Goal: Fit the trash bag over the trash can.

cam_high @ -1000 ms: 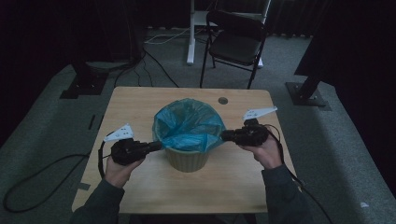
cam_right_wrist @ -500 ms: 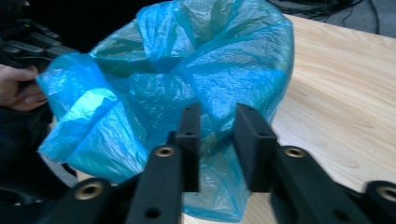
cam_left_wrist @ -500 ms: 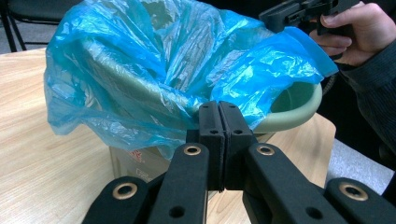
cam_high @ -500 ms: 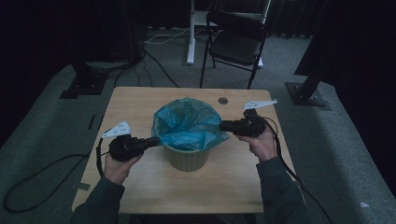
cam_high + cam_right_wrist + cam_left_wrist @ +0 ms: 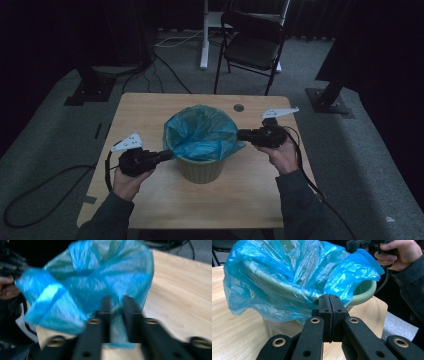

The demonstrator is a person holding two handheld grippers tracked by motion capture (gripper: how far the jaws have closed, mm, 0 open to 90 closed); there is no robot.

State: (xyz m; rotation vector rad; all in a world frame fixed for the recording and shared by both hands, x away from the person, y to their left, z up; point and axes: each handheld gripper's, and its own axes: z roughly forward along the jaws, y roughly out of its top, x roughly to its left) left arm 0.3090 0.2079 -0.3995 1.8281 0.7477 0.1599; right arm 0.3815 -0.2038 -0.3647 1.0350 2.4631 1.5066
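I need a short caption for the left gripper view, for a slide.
Left gripper with jaws shut at the edge of the blue bag lining a green bin on the wooden table.

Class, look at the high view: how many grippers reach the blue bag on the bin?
2. The left gripper meets the blue bag at the bin's left rim; the right gripper at its right rim.

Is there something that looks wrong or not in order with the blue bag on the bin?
Yes. The blue bag is not seated evenly on the green bin: in the left gripper view part of the rim lies bare, while elsewhere the plastic hangs loose and crumpled. Nothing is spilled on the table.
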